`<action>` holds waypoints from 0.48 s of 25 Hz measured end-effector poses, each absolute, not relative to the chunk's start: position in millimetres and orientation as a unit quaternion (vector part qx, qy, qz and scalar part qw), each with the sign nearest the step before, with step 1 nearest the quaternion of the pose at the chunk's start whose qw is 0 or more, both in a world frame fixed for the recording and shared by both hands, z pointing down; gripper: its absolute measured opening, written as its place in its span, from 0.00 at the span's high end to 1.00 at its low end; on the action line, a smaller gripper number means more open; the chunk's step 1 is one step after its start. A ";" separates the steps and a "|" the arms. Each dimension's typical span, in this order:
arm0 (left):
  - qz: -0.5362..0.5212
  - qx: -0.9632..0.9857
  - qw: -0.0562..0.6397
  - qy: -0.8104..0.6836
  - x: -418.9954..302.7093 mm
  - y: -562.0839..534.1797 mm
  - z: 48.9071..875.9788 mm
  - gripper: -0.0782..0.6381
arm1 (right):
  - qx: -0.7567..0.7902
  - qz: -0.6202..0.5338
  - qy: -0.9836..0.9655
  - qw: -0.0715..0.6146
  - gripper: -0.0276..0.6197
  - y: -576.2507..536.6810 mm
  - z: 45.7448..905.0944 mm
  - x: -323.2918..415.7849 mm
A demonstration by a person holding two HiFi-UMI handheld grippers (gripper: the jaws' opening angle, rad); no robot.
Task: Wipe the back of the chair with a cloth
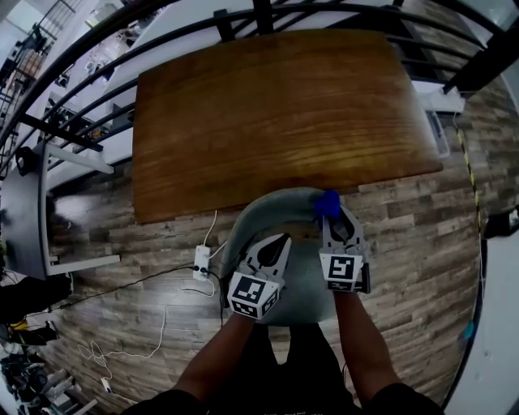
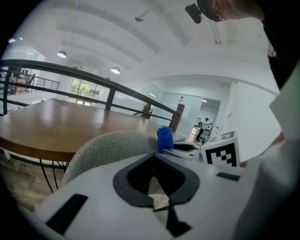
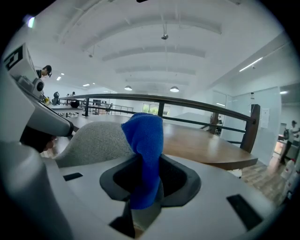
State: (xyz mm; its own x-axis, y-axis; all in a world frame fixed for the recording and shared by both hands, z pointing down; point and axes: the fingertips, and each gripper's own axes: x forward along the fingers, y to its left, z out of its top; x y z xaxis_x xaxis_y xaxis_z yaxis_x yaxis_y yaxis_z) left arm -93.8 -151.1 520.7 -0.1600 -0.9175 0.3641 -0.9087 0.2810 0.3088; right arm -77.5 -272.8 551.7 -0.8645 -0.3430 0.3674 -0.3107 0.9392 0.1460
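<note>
A grey fabric chair back curves just below the wooden table. My right gripper is shut on a blue cloth, which sits at the right end of the back's top edge. In the right gripper view the cloth stands up between the jaws, with the chair back to its left. My left gripper hovers over the seat behind the back, its jaws shut with nothing in them. The left gripper view shows the chair back ahead and the cloth beyond it.
The table's near edge lies close beyond the chair. A dark metal railing runs behind the table. A white power strip with cables lies on the wood floor to the chair's left. A grey desk stands at far left.
</note>
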 end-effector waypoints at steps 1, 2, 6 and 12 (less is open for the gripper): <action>-0.004 0.600 0.243 -0.762 -93.0 -148.6 521.2 0.88 | 0.170 -0.048 -0.964 0.199 0.80 -272.2 551.9 -76.3; 0.005 0.601 0.238 -0.763 -92.3 -145.5 521.8 0.88 | 0.169 -0.051 -0.963 0.201 0.80 -271.0 552.3 -75.1; 0.022 0.595 0.221 -0.772 -91.0 -134.8 521.6 0.88 | 0.155 -0.049 -0.967 0.196 0.80 -264.6 547.6 -71.4; 0.007 0.573 0.222 -0.789 -103.4 -113.8 523.8 0.88 | 0.104 -0.042 -0.977 0.179 0.80 -227.6 542.2 -85.2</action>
State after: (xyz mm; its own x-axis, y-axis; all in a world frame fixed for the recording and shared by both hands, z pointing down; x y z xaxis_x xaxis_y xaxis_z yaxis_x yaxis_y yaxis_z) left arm -103.4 -113.8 523.8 -0.2454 -0.9008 0.3581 -0.9071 0.3437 0.2431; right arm -85.2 -227.6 542.2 -0.9142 -0.2177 0.3419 -0.1879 0.9750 0.1185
